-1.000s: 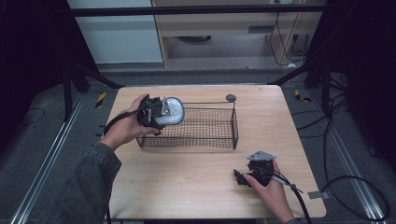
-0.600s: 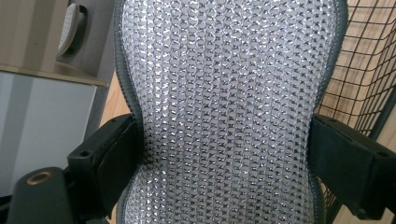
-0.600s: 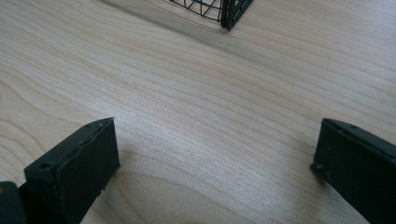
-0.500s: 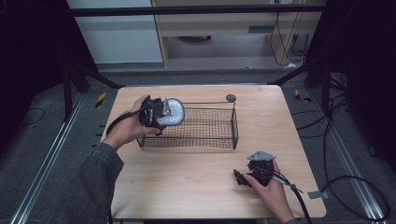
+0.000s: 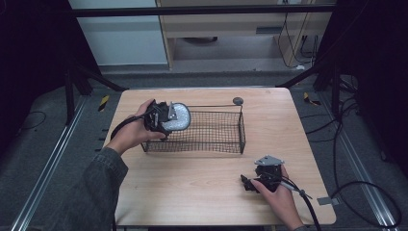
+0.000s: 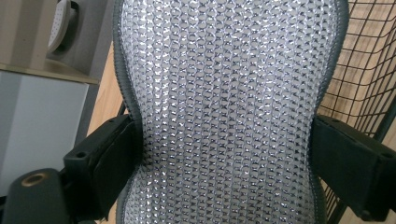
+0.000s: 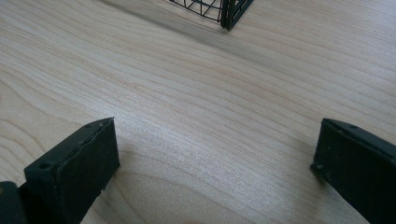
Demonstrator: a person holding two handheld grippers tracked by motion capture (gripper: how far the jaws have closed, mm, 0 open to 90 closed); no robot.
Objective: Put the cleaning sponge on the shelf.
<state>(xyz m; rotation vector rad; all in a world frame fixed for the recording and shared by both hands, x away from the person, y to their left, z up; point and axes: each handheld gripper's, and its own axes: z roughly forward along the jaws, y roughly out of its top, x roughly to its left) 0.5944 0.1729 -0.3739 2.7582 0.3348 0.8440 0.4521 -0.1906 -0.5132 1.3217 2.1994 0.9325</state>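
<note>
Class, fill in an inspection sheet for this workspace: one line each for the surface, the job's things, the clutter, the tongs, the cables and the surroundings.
Surface: light wooden table, bare around the right hand.
Job's things: black wire basket at mid-table; silver mesh pad with a grey edge, held at the basket's left end.
Clutter: small dark round object on the table behind the basket; what it is cannot be told.
Tongs: left tongs shut on the pad's narrow waist; right tongs open, low over the bare table, holding nothing.
Cables: one trails from each tool, the right one off the near edge; more lie on the floor at right.
Surroundings: dark frame posts, grey floor, cabinet behind the table.
</note>
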